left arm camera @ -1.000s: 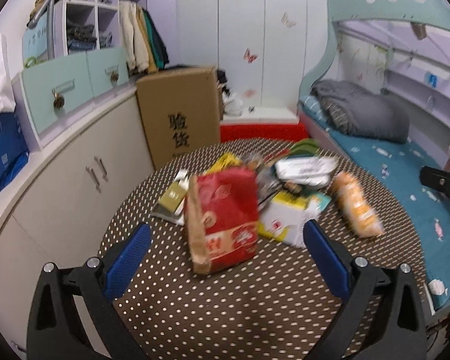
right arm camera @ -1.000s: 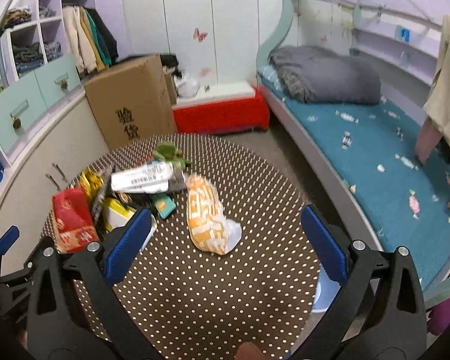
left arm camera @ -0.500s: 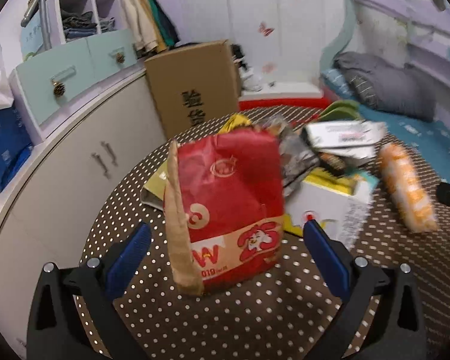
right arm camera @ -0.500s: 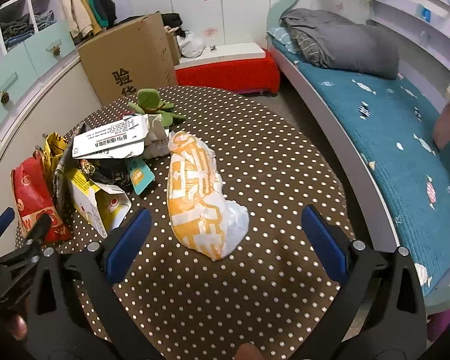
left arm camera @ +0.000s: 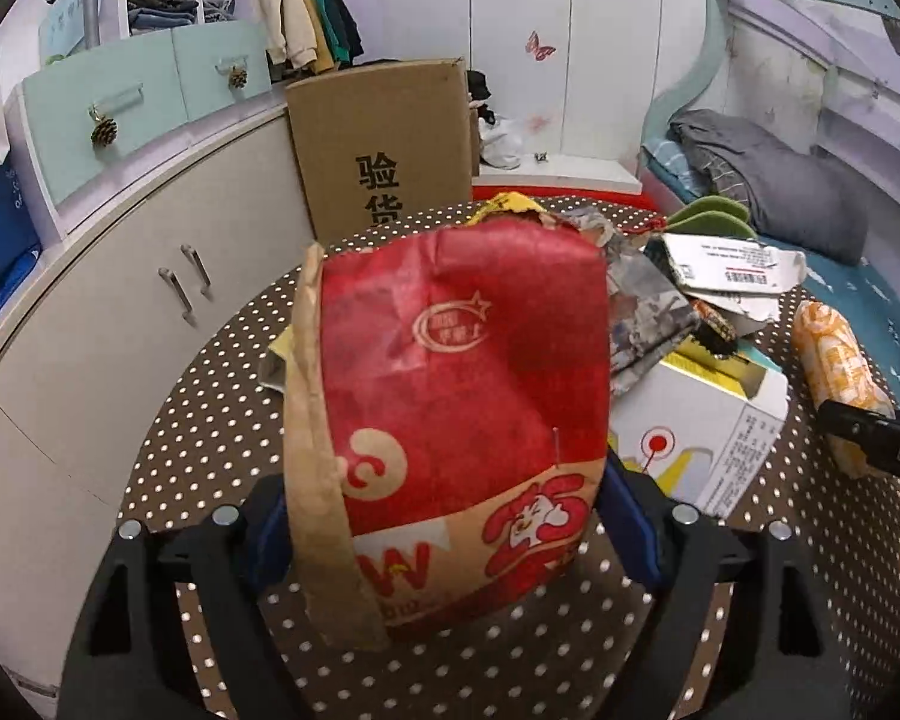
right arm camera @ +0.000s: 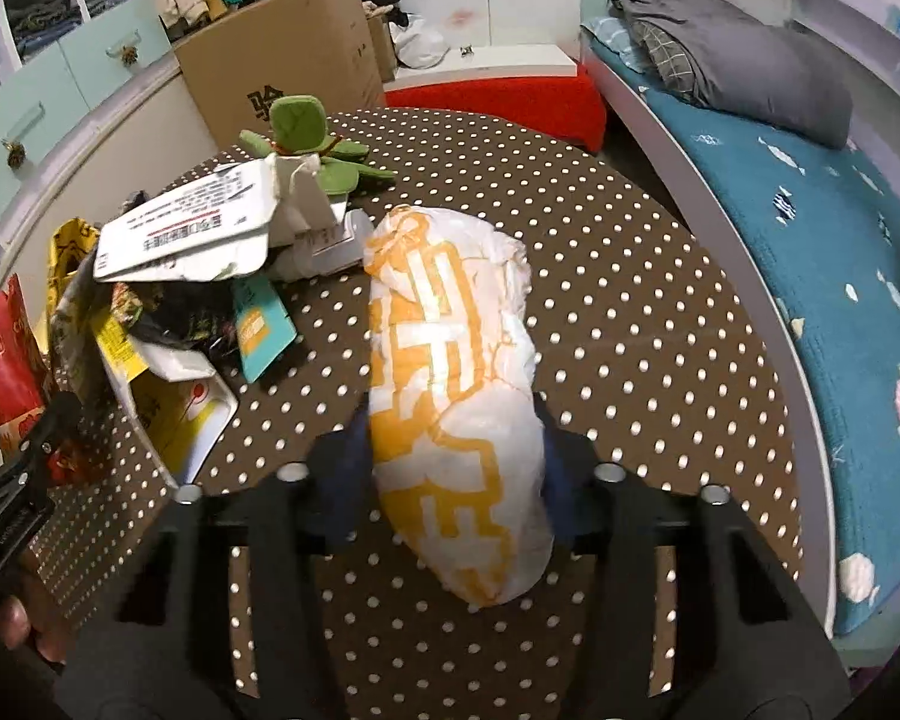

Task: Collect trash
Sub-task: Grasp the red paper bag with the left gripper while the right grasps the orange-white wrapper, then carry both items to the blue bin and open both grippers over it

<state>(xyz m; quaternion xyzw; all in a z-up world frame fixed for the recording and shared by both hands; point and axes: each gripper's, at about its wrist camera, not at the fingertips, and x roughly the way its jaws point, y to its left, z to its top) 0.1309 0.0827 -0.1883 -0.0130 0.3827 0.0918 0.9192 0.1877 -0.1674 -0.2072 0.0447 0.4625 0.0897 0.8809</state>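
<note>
Red paper bag (left arm camera: 456, 420) stands on the desk (left arm camera: 222, 396) at 9 o'clock of the pile, between your left gripper (left arm camera: 450, 528) jaws, just closing — light, crushable. Right gripper (right arm camera: 450, 468) jaws just closing, pinch the soft orange-white wrapper (right arm camera: 450, 396) at 3 o'clock — grasp low.

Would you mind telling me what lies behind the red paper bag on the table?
Behind the red paper bag: a yellow wrapper's tip and crumpled foil packaging. Their lower parts are covered.
</note>
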